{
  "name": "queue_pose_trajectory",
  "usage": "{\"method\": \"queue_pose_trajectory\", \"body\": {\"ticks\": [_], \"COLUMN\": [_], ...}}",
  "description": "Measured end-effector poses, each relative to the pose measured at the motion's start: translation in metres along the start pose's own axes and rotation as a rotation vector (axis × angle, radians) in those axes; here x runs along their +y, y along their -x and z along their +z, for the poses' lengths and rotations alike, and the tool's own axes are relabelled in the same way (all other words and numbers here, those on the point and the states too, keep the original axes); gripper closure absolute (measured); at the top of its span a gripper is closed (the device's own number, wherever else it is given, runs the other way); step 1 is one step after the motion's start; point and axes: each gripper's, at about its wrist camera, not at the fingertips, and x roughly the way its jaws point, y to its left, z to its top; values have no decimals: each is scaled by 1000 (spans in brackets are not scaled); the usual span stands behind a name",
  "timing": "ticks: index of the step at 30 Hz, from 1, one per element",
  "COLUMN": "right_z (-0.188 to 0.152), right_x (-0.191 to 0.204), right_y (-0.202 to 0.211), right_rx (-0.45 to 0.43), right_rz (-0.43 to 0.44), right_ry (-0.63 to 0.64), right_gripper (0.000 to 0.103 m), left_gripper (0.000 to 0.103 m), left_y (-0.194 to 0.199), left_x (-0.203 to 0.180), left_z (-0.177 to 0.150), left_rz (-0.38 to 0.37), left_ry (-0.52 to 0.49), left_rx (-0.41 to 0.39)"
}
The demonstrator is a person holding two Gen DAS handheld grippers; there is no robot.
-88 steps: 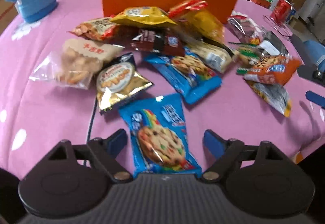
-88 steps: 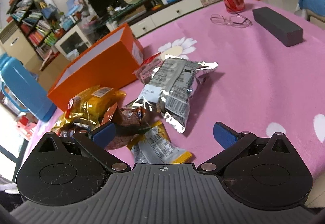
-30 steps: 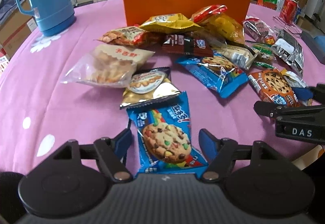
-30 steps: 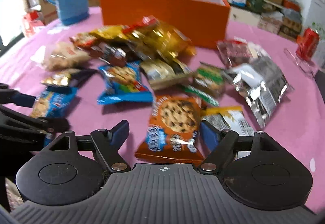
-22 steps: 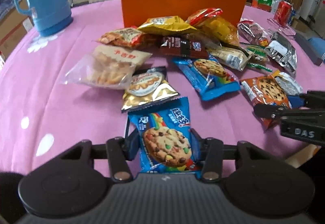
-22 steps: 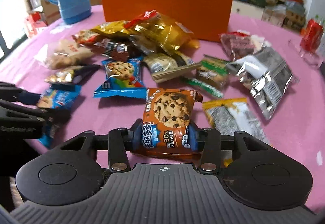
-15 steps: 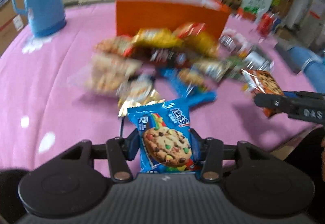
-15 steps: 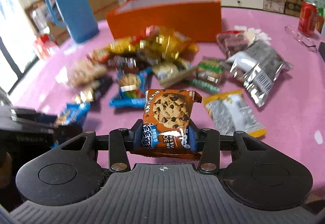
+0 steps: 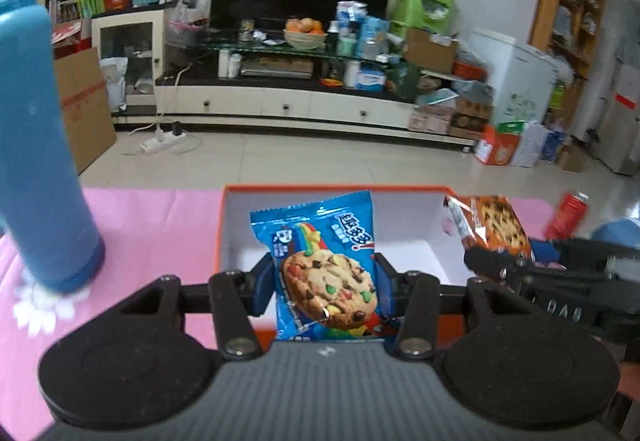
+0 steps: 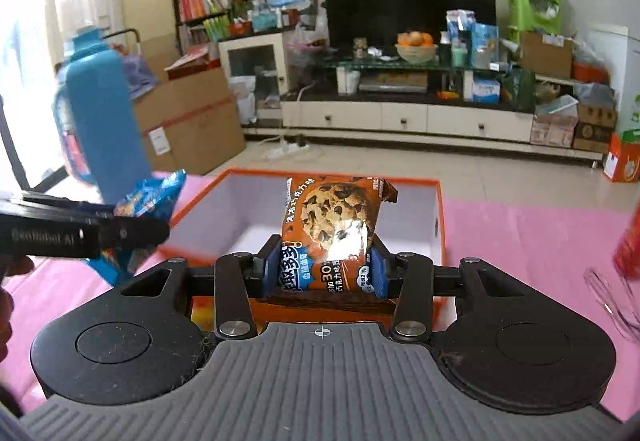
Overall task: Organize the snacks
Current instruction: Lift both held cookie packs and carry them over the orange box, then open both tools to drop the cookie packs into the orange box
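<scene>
Orange box (image 9: 219, 225) gapes open below; blue flask (image 9: 38, 145) flanks left.

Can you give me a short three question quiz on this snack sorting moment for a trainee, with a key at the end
1. True or false: the left tool is shut on the blue cookie packet.
2. Which packet does the right tool hold? A) a silver foil bag B) the orange chocolate-chip cookie packet C) a clear bag of crackers
3. Fill in: both packets are held over the open ______ box on the pink tablecloth.

Key
1. True; its pads press the packet from both sides.
2. B.
3. Orange; what shows of its white inside, in either wrist view, holds no snack.
</scene>
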Motion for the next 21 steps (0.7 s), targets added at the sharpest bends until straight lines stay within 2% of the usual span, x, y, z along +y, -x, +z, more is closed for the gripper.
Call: {"method": "queue_pose_trajectory", "body": {"ticks": [4,9,10,11,12,14,15,18,21], "right_z": [11,13,12,10,8,5,5,6,9], "right_x": [-20,-29,-30,-32,-32,-33,-34,-29,-20], "right_y": [-64,-124,-132,-137,-142,-142,-138,-119,-94], "right_rx": [42,115,128,137,146,137,127,86,57], "right_rz": [-4,-14,-12,-9,-10,-10,-5,-7,-15], "right_ry": [-25,7,8,10,15,17,14,11,37], "right_gripper": [75,75,75,75,74,71,65,35,33], "left_gripper": [54,53,52,42,38,37,37,37,37], "left_y": [-54,-95,-98,-100,-99,-93,-89,-72,-48], "left_x": [6,11,12,12,11,9,9,7,5], "left_z": [17,19,18,17,15,14,13,11,8], "left_rz": [46,63,62,63,69,80,82,75,61], "left_ry": [15,11,12,11,7,-17,-24,-28,-24], "left_rx": [39,81,87,88,84,62,57,47,32]}}
